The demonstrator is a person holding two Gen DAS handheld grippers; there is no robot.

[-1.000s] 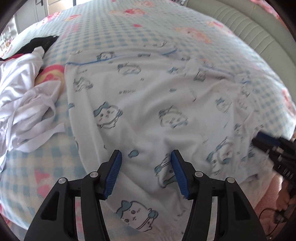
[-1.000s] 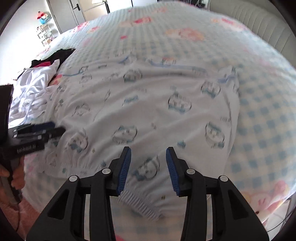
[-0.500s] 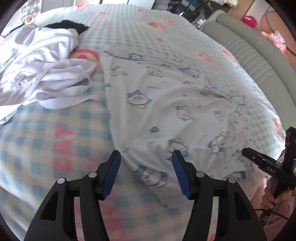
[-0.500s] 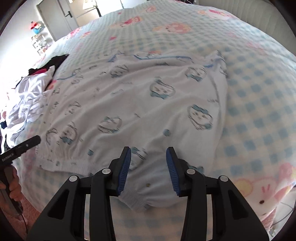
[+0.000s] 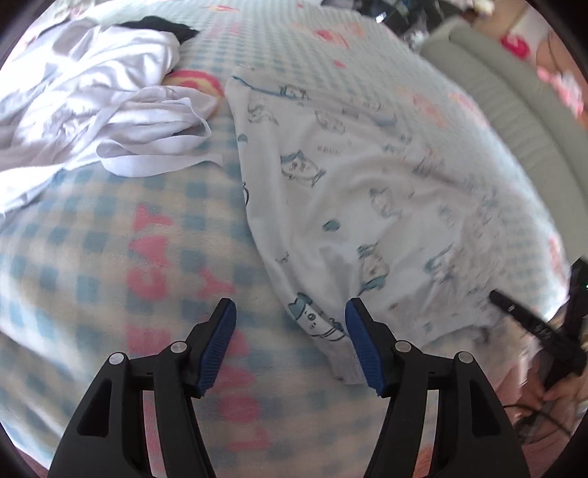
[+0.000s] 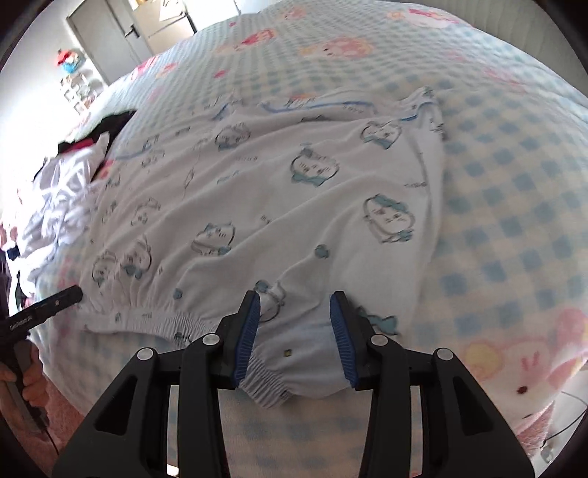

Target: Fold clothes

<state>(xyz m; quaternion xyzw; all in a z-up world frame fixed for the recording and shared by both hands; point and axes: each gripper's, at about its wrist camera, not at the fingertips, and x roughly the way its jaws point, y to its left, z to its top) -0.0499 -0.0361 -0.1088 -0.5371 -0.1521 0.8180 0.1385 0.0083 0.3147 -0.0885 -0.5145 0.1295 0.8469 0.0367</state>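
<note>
You are getting ready to fold the printed shorts (image 6: 279, 206), lying flat on the checked bed (image 6: 514, 220). Your left gripper (image 5: 290, 332) has just been opening wider over their left waistband corner — nothing pinched. Your right gripper (image 6: 296, 327) is half open over the waistband, not pressing it. Next, squeeze both corners and lift.

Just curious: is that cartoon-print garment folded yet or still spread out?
Spread out: the cartoon-print garment lies flat across the checked blanket, elastic waistband nearest.

One printed garment (image 6: 279, 191), one white heap (image 5: 92, 103), one black garment (image 5: 161, 26), two grippers (image 5: 290, 323).
</note>
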